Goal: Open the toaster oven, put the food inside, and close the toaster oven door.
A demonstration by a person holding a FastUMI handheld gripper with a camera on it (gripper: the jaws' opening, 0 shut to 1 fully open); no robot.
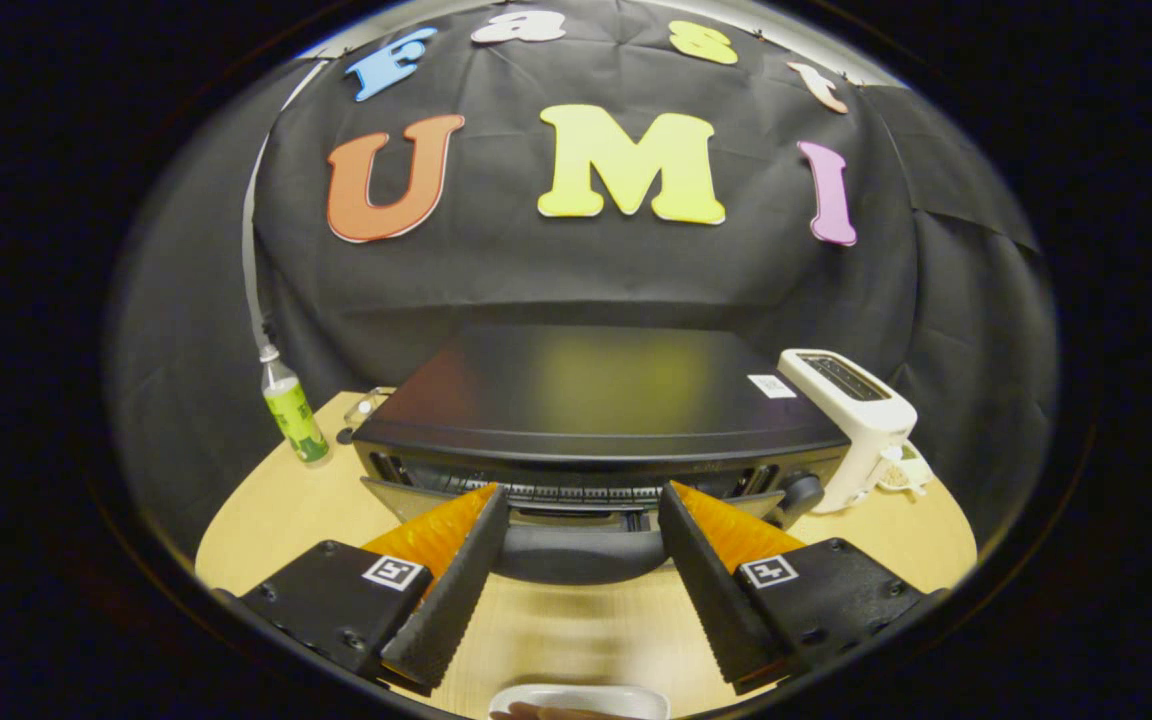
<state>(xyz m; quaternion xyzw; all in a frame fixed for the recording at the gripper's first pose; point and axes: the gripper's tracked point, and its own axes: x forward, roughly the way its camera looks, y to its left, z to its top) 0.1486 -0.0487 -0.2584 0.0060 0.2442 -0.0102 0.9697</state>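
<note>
Gripper view: toaster oven point(601, 400) sits on the wooden table point(266, 510), just ahead of the tongs point(584, 500). Tongs spread wide, fingers apart, nothing pinched between them. Fingertips reach up to the oven's front, one at each side of its lower middle; cannot tell if they touch it. Oven door point(576, 550) looks dropped partway, tilted out toward the tongs, its dark curved edge lying between the two fingers. Heating rack strip visible in the gap above the door. Control knob point(802, 493) on the oven's front, just beyond the right finger.

White plate point(581, 700) lies on the table behind the fingertips, close under the tongs and between the finger bases, well short of the oven. Something brownish at its near rim, too cut off to identify.

White pop-up toaster point(856, 420) stands beside the oven on its knob side, touching or nearly touching it. Green-labelled bottle point(291, 412) stands upright near the table's far edge on the oven's other side, apart from it. Small clear object point(368, 405) between bottle and oven, too small to tell.
</note>
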